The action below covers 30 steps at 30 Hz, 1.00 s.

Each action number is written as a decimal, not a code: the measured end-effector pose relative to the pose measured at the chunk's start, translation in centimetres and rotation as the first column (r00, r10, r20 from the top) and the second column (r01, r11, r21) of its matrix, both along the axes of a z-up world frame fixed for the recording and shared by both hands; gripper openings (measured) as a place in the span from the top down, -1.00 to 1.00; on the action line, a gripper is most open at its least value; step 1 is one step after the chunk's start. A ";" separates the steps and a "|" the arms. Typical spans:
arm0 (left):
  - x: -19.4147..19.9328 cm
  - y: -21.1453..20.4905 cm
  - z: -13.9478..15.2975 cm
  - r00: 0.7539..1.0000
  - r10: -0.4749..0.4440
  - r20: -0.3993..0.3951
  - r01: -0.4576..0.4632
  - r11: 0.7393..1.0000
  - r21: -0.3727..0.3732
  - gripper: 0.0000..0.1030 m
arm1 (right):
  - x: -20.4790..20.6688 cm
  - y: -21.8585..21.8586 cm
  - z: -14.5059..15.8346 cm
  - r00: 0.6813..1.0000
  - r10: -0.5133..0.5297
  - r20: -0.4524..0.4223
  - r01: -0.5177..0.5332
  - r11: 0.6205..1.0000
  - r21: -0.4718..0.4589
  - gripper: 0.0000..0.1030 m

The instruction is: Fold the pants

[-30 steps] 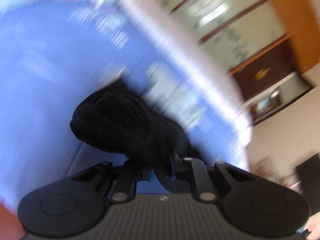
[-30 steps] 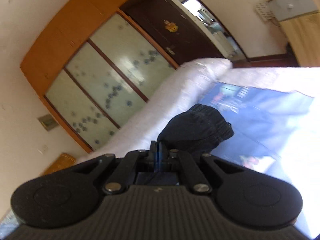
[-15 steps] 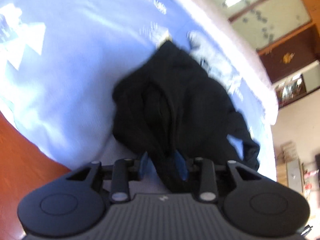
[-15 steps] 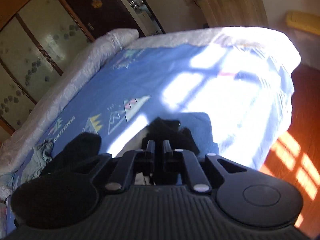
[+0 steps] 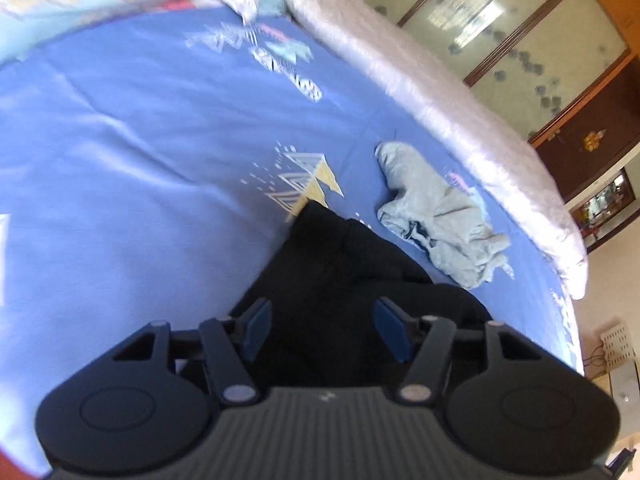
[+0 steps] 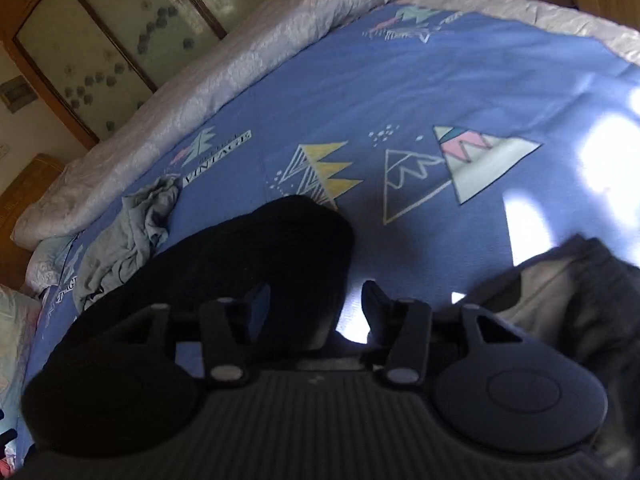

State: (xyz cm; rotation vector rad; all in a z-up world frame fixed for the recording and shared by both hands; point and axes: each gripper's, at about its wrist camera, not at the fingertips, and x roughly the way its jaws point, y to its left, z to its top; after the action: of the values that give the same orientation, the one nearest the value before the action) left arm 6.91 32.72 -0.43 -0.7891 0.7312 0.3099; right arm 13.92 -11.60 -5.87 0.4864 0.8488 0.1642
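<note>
Evidently the pants (image 5: 340,280) lie bunched on the bed (image 5: 120,140), unfolded; left gripper (image 5: 324,330) and right gripper (image 6: 312,304), jaws just opened, hold nothing.

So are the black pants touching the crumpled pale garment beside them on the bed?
Cannot tell. In the left wrist view the black pants run right up against the pale garment, and neither view shows contact or a blue strip between them plainly.

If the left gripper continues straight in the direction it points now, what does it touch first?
Most likely the black pants: they lie directly between and ahead of the open left gripper, on the blue bedsheet. How near they are is unclear.
</note>
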 end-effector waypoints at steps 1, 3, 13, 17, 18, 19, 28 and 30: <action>1.3 -0.2 -0.8 1.000 -0.008 -0.013 0.008 1.000 -0.001 -0.12 | 1.1 0.3 -0.8 0.999 0.016 -0.029 -0.015 1.000 0.026 -0.02; 3.9 -0.8 -2.0 0.999 -0.031 -0.040 0.031 0.999 0.005 -0.06 | 2.8 1.1 -1.5 0.997 0.038 -0.072 -0.037 0.999 0.012 0.84; 8.2 -2.7 -7.1 0.985 -0.075 -0.156 0.067 0.996 -0.055 0.95 | -0.4 -0.2 15.5 0.799 0.213 0.563 0.094 0.880 -0.466 0.83; 7.1 -2.2 -7.5 0.986 -0.082 -0.146 0.072 0.995 -0.074 0.93 | -7.0 -1.9 11.4 0.795 0.369 0.482 0.084 0.719 -0.690 0.53; 6.9 -2.1 -7.4 0.986 -0.082 -0.146 0.071 0.995 -0.077 0.93 | -8.1 -2.8 9.7 0.830 0.351 0.434 0.071 0.705 -0.706 0.42; 6.8 -2.0 -7.2 0.986 -0.083 -0.146 0.072 0.994 -0.077 0.92 | -9.4 -4.1 7.8 0.873 0.317 0.370 0.050 0.697 -0.715 0.42; 8.8 -1.2 -4.9 0.994 -0.014 -0.110 0.014 1.000 -0.005 0.03 | -9.6 -8.2 6.2 0.956 0.037 0.290 0.127 0.840 -0.528 0.30; 9.7 -1.4 -5.1 0.993 -0.005 -0.116 0.006 1.000 0.012 0.00 | -6.7 -7.3 7.5 0.950 0.021 0.311 0.136 0.870 -0.473 0.07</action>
State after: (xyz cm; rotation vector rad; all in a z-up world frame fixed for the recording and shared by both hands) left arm 16.58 31.34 -5.54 -0.7619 0.8401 0.3572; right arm 7.24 -18.93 1.66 0.0009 0.5374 -0.0367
